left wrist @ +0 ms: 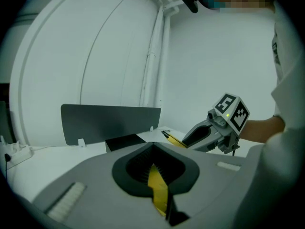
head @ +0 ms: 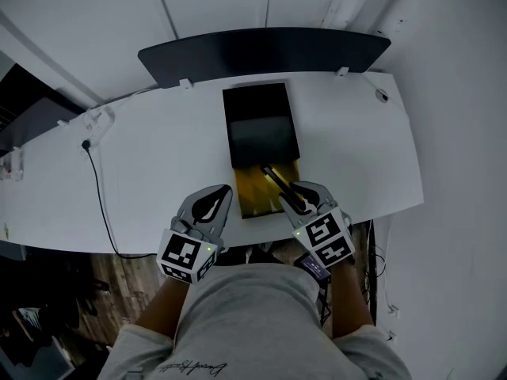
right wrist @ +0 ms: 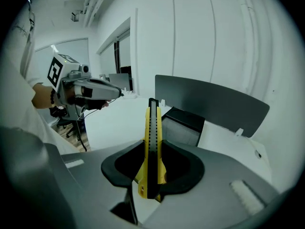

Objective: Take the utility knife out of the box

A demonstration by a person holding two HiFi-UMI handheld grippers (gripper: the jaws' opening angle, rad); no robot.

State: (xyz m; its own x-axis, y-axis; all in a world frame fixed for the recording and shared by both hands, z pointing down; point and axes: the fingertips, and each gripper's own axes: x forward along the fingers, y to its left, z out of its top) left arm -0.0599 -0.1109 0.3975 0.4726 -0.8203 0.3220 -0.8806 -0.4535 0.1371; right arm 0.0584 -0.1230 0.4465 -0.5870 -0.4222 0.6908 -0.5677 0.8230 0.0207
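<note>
A black box point(head: 260, 125) lies open on the white table point(head: 158, 157), its yellow flap point(head: 257, 196) folded out toward me. My right gripper point(head: 293, 194) is shut on the yellow and black utility knife point(head: 277, 182), held just above the flap's right side. In the right gripper view the knife point(right wrist: 152, 142) stands up from between the jaws of the right gripper point(right wrist: 151, 175), clear of the box point(right wrist: 183, 125). My left gripper point(head: 226, 192) is at the flap's left edge. Seen from the left gripper point(left wrist: 155, 175), a thin yellow strip of the flap point(left wrist: 158, 190) is pinched in its jaws.
A dark curved panel point(head: 265, 54) stands upright along the table's back edge. A black cable point(head: 99, 196) runs over the left part of the table and off its front edge. The table's front edge lies right under both grippers.
</note>
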